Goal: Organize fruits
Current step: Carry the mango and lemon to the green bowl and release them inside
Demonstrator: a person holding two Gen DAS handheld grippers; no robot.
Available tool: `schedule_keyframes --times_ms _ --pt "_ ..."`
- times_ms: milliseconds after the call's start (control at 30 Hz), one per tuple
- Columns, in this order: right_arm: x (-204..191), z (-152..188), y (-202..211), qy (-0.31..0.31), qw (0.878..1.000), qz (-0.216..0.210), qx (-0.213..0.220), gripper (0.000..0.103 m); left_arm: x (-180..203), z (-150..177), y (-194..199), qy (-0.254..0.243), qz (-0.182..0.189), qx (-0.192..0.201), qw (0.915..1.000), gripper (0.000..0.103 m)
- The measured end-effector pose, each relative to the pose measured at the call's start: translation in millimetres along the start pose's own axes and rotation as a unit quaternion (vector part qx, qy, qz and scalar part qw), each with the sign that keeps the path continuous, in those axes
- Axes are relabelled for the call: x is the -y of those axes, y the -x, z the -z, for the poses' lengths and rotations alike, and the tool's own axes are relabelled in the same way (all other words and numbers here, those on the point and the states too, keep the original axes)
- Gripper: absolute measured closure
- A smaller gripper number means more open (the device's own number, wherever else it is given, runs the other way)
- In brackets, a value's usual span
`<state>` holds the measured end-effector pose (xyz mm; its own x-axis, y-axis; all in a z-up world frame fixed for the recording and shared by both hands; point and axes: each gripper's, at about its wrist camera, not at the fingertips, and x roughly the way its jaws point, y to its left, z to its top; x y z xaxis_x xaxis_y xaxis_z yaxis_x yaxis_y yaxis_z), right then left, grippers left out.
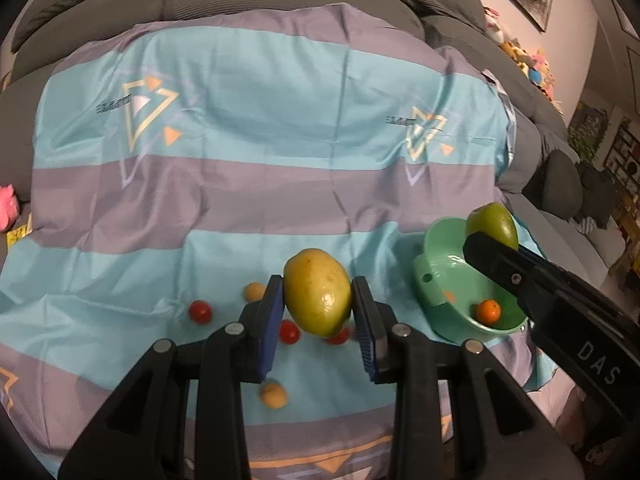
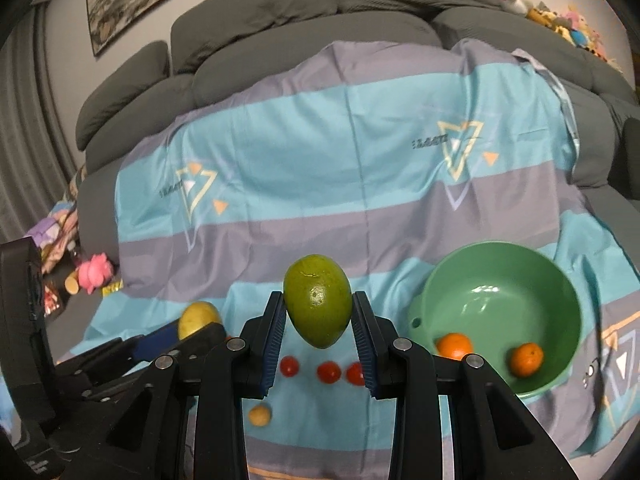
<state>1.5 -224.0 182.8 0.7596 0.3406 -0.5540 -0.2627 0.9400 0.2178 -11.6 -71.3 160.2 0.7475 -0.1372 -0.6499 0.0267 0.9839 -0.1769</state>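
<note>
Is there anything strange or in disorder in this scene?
Nothing is spilled or damaged. The bowl stands upright with two oranges inside. Tomatoes lie loose on the cloth, still unsorted. Each gripper holds a mango: left, right.

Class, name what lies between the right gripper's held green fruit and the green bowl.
Only bare striped cloth separates green fruit from bowl, per the right wrist view.
</note>
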Motion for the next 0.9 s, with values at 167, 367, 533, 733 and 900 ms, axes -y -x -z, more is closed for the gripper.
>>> schedule_keyframes --times_ms 167,367,533,733,900 --pt "13.9 -3.7 7.6 -0.009 1.0 0.011 0.016 0.068 20.7 -7.1 -6.1 -0.019 0.017 0.004 0.9997 0.069" --pt "39.0 -7.2 15.7 -0.037 0.998 0.031 0.033 0.068 43.2 -14.4 -17.1 -0.037 0.03 0.001 0.9988 0.069" --pt "61.4 -7.7 16.9 -0.062 0.996 0.05 0.04 0.068 64.6 -17.6 -30.6 -0.055 0.047 -0.005 0.9974 0.069" --pt "92.8 -6.5 14.8 -0.098 0.992 0.07 0.042 0.068 90.7 -21.2 -50.8 -0.075 0.067 -0.018 0.9948 0.069" --pt "114.2 -4.4 10.8 -0.119 0.989 0.083 0.039 0.068 107.7 -21.6 -67.9 -0.088 0.078 -0.031 0.9926 0.069"
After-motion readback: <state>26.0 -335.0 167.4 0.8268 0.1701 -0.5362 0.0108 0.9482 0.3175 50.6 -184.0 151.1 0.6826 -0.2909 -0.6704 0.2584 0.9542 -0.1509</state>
